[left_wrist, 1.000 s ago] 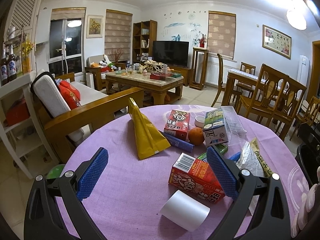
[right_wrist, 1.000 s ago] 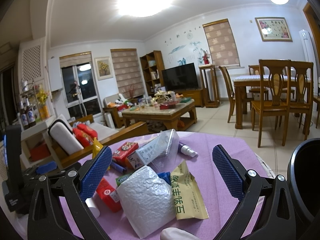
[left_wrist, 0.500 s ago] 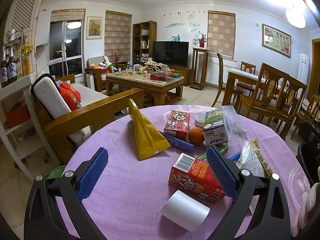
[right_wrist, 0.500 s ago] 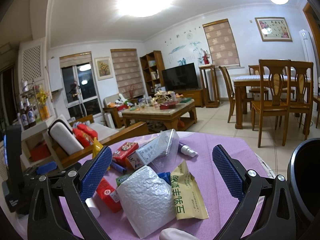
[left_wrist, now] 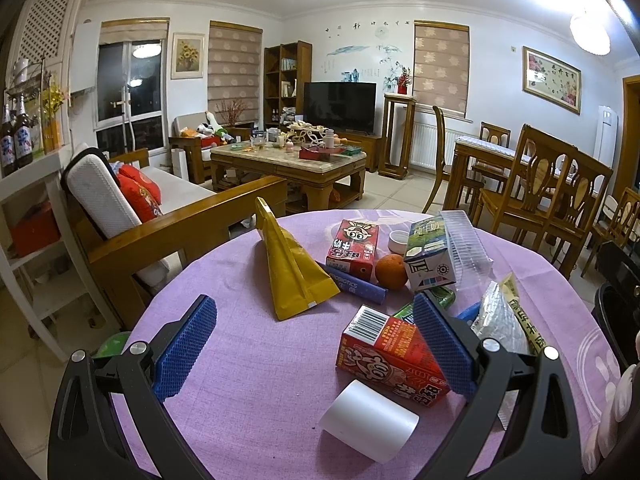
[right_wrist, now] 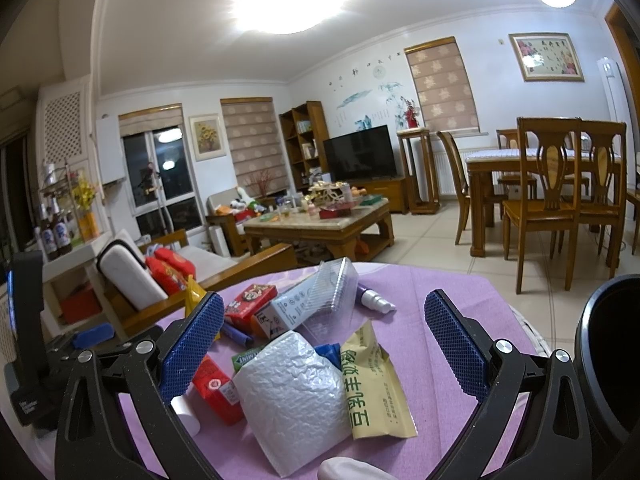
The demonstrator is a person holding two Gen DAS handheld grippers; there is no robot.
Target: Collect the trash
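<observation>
Your left gripper (left_wrist: 316,340) is spread wide and holds nothing; its right pad overlaps the red carton (left_wrist: 390,354), with a white paper roll (left_wrist: 370,426) just nearer. Your right gripper (right_wrist: 320,336) gapes equally wide, empty, above the white bubble mailer (right_wrist: 294,394). Right of that mailer waits the black bin (right_wrist: 610,360).

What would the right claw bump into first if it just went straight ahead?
Probably the crinkly silver bag, lying on the purple table between the open right claw pads. Depth is hard to judge.
</observation>
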